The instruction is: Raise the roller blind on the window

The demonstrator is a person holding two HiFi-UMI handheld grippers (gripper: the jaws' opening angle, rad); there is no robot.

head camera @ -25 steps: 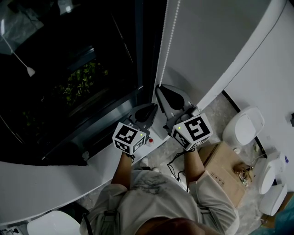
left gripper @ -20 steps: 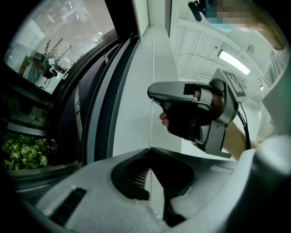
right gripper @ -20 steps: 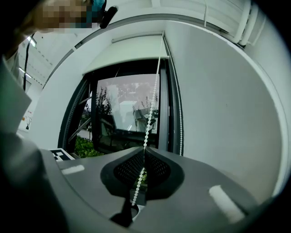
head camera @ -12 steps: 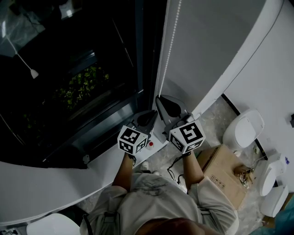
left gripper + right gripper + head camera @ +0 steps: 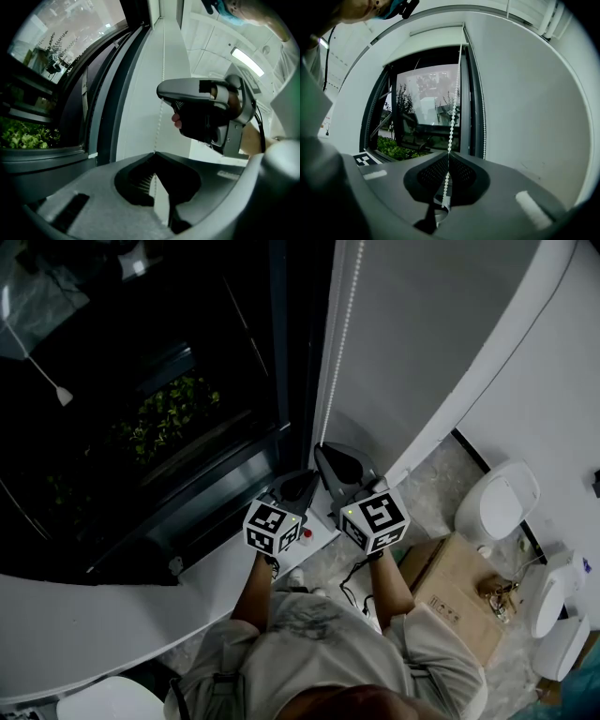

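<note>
Left gripper (image 5: 302, 484) and right gripper (image 5: 330, 457) point level, fingers (image 5: 501, 187) pinched together.

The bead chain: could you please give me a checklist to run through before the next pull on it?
1. Left gripper shut on the bead chain: ok.
2. Right gripper shut on the bead chain: ok.
3. Chain runs straight up from each gripper's jaws, with no tangle in view: ok.
4. Both grippers are on one strand rather than on opposite strands of the loop: cannot tell.
5. Blind fully raised: cannot tell. Only a pale strip shows at the top of the window, and the glass below it is uncovered.
</note>
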